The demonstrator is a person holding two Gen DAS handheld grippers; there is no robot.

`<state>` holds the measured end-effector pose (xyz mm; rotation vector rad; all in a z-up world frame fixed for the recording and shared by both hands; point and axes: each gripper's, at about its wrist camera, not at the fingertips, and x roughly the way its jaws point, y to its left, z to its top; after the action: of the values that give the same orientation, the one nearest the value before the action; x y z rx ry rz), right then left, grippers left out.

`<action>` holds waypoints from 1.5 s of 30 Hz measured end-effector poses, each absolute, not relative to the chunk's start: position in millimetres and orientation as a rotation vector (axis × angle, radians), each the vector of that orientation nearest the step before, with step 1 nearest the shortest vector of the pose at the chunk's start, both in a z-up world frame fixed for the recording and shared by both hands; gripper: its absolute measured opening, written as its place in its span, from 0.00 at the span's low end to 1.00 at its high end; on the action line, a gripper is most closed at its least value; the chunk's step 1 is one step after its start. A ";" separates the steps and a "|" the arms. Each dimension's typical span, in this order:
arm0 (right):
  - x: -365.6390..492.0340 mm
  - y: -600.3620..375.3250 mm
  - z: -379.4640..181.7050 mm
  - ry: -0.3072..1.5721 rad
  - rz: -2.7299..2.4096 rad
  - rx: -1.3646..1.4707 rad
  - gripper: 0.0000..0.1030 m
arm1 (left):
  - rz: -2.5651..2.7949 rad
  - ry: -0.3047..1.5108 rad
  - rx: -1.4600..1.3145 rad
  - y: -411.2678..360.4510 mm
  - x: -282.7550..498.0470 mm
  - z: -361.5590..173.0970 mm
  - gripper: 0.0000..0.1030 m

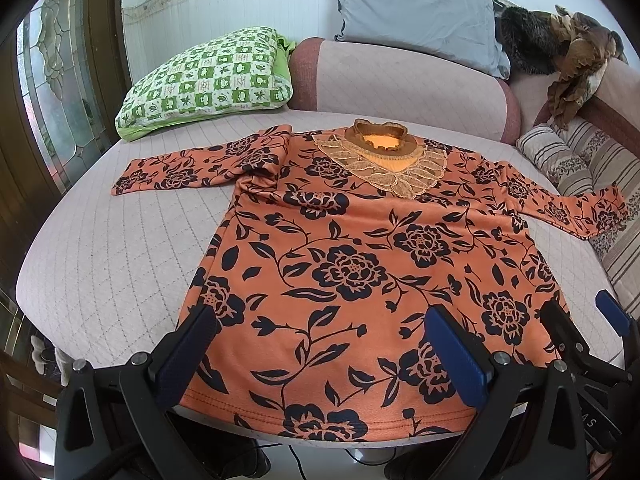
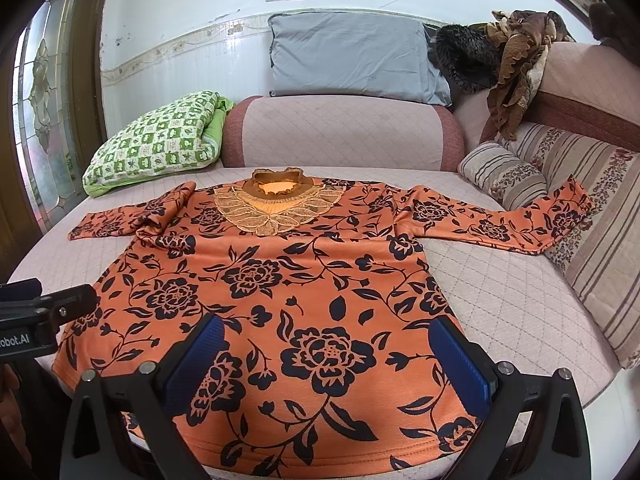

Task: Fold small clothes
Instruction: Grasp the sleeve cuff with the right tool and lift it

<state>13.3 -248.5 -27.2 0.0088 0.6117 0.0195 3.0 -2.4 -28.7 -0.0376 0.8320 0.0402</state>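
An orange long-sleeved top with black flowers (image 1: 340,264) lies flat, front up, on a quilted pink sofa seat (image 1: 104,248), lace collar (image 1: 380,156) at the far end. Both sleeves spread sideways. My left gripper (image 1: 320,320) is open, hovering over the hem's left half. My right gripper (image 2: 328,344) is open over the hem's right half, and it also shows at the right edge of the left wrist view (image 1: 584,316). The top fills the right wrist view (image 2: 280,288); its right sleeve (image 2: 504,220) rests against a striped cushion. Neither gripper holds cloth.
A green checked pillow (image 1: 204,80) lies at the back left. A grey pillow (image 1: 416,12) leans on the wall. A pink backrest (image 1: 400,84) stands behind the collar. Striped cushions (image 2: 592,248) line the right side. Brown clothes (image 2: 516,64) hang over the armrest. The seat's front edge is under the hem.
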 end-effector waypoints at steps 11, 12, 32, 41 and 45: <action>13.2 -257.3 -22.8 0.625 0.031 0.071 1.00 | 0.028 0.831 -0.051 8.4 11.5 -31.6 1.00; 14.8 -265.7 -18.5 0.631 0.055 0.126 1.00 | 0.030 0.835 -0.052 12.2 16.0 -32.9 1.00; 166.5 -651.5 3.5 0.621 -0.516 0.686 0.78 | 0.017 0.889 -0.069 52.0 106.2 -76.4 1.00; 231.1 -665.6 -14.9 0.805 -0.661 0.510 0.08 | 0.034 0.926 -0.154 75.0 119.6 -94.0 1.00; 246.3 -635.8 5.6 0.809 -0.627 0.393 0.08 | 0.055 0.915 -0.284 96.9 122.3 -89.6 1.00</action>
<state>246.3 -635.8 5.6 0.3927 0.8086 -0.6268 122.3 96.9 -89.6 -0.2835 0.9149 0.0552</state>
